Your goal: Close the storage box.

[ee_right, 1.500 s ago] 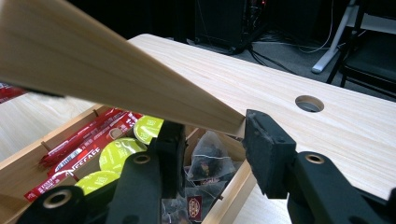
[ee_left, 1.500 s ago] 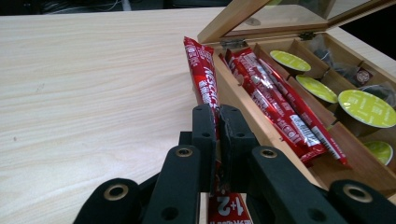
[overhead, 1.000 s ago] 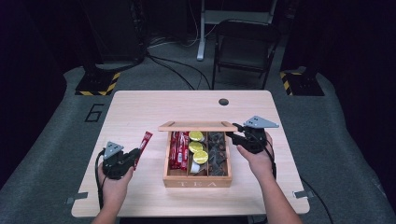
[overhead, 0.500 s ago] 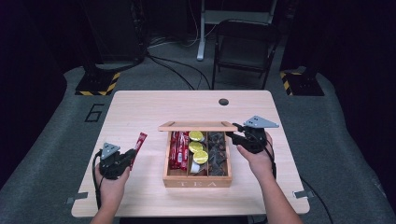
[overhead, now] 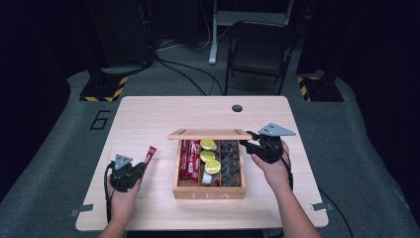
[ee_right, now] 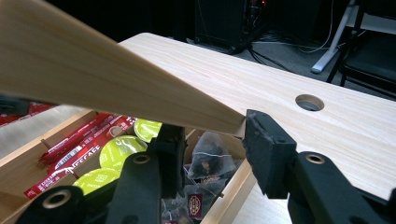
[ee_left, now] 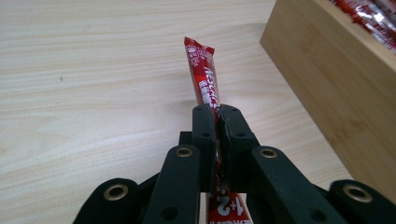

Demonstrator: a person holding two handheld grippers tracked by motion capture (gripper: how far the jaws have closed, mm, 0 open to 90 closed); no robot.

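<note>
I have the left gripper (overhead: 132,171) clamped on a red stick packet (ee_left: 204,81), its jaws pinched tight on the lower part of the wrapper so the printed end pokes forward between them. In the high view that packet (overhead: 148,154) sits out over the bare table (overhead: 148,119), well to the left of the wooden tea box (overhead: 209,192) and low above the wood, so I judge it is out of the box and nearly put down, though I cannot tell whether its far end touches the table. My right gripper (ee_right: 210,154) grips the edge of the lid (ee_right: 93,79), one pad on each face of the board, holding it raised over the open box. Inside I see more red stick packets (overhead: 189,158) in the left compartment, yellow-green capsules (overhead: 208,156) in the middle and dark tea bags (overhead: 230,163) on the right. By my reading, one packet is out and the lid is up; what is left is releasing the packet onto the table and then dealing with the rest of the contents or lowering the lid.
</note>
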